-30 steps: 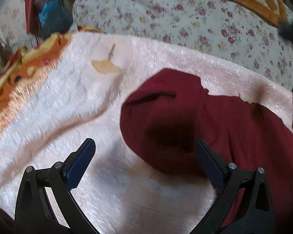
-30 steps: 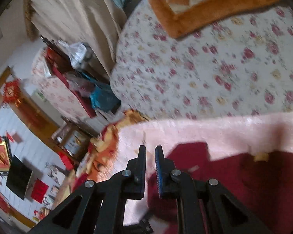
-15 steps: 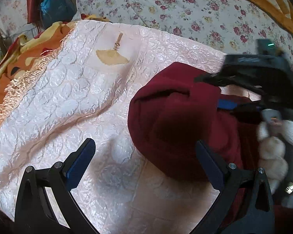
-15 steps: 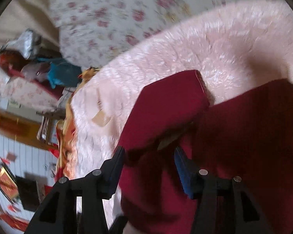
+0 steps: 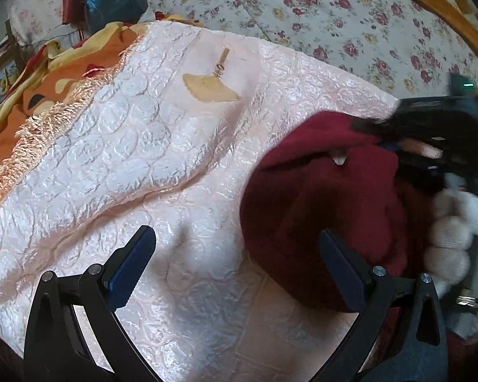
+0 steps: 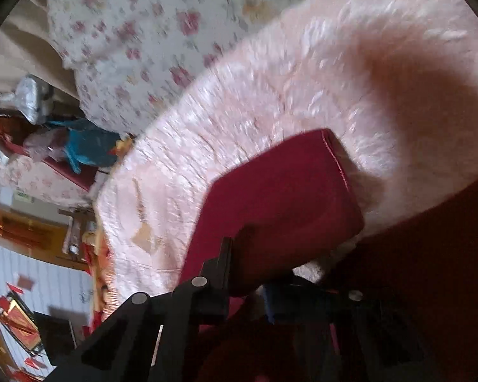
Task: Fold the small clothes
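Your right tongs [image 6: 248,283] were closing on the dark red garment [image 5: 318,197], lower centre of frame, cloth between the pads. Left tongs [image 5: 235,267] stood wide, empty, over the pink bedspread [image 5: 143,159]. Risk: thin pinch, so the fold could slip out.

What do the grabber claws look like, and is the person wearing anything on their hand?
The left gripper has black triangular arms with silver rivets and dark blue ribbed pads. The right gripper is black too, with silver rivets. The hand holding it wears a fuzzy white glove.
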Available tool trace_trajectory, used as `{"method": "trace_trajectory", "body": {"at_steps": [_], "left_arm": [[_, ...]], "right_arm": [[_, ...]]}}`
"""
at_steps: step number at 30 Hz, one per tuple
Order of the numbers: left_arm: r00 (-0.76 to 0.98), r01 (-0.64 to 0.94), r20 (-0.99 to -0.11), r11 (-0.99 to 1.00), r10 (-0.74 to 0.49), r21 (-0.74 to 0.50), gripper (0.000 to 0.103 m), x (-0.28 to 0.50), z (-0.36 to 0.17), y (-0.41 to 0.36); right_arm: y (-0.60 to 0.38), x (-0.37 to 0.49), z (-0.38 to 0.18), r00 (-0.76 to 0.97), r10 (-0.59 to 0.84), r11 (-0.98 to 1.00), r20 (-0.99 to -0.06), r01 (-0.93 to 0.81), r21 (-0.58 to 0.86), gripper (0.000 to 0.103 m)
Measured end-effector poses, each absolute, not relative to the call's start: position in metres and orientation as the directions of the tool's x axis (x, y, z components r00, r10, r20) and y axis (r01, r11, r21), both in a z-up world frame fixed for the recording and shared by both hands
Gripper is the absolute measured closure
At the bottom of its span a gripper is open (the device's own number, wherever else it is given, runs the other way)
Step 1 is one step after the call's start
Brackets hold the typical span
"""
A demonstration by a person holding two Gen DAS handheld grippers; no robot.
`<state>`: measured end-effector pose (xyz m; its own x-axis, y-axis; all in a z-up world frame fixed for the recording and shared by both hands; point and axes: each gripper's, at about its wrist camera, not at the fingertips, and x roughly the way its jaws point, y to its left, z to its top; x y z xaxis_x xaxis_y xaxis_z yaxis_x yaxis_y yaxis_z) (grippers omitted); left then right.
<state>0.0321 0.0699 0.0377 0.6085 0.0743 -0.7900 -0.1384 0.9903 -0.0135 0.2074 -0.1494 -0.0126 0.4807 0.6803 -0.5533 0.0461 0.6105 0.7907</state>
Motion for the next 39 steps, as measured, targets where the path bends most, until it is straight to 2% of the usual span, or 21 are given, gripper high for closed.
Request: {"method": "trace_trajectory", "body": {"at_steps": [5,14,19,24,30,35,37,38,39], "left_arm": [[0.64,-0.133,-0.765,0.991,0.068,-0.023,0.001,0.026,0.045,0.068],[0.674,0.0,-0.739,1.0,0.02,0.027,0.001,0.005,0.054,0.037],[0.694,0.105,-0.71,0.992,-0.121,-0.066,0.001,-0.013,0.069,0.034],[0.669,0.195,-0.716,0.976,-0.202,-0.092,0.001,-0.023,0.07,0.019],[0.612,0.248,-0.761,0.966,-0.218,-0.077,0.001,-0.026,0.057,-0.002],[0.579,0.259,-0.801,0.966,-0.152,0.003,0.001,-0.025,0.04,-0.013],[0.576,0.265,-0.806,0.964,-0.133,0.031,0.001,-0.027,0.035,-0.013],[0.573,0.265,-0.809,0.964,-0.136,0.026,0.001,-0.026,0.033,-0.011],[0.566,0.264,-0.812,0.964,-0.14,0.018,0.001,-0.025,0.032,-0.01]], "right_arm": [[-0.183,0.175,0.046,0.568,0.7,0.555,-0.432,-0.052,0.83,0.095],[-0.241,0.101,0.155,0.652,0.713,0.509,-0.258,-0.228,0.83,0.095],[-0.289,0.051,0.18,0.696,0.67,0.56,-0.258,-0.245,0.792,0.095],[-0.348,0.004,0.166,0.74,0.574,0.651,-0.351,-0.152,0.744,0.095],[-0.397,-0.031,0.11,0.722,0.411,0.787,-0.556,0.027,0.617,0.095],[-0.422,-0.03,0.041,0.587,0.302,0.862,-0.751,0.169,0.478,0.095],[-0.427,-0.033,0.031,0.542,0.305,0.863,-0.783,0.191,0.468,0.094],[-0.431,-0.038,0.03,0.54,0.313,0.857,-0.781,0.193,0.477,0.093],[-0.433,-0.042,0.033,0.543,0.307,0.86,-0.781,0.194,0.472,0.082]]}}
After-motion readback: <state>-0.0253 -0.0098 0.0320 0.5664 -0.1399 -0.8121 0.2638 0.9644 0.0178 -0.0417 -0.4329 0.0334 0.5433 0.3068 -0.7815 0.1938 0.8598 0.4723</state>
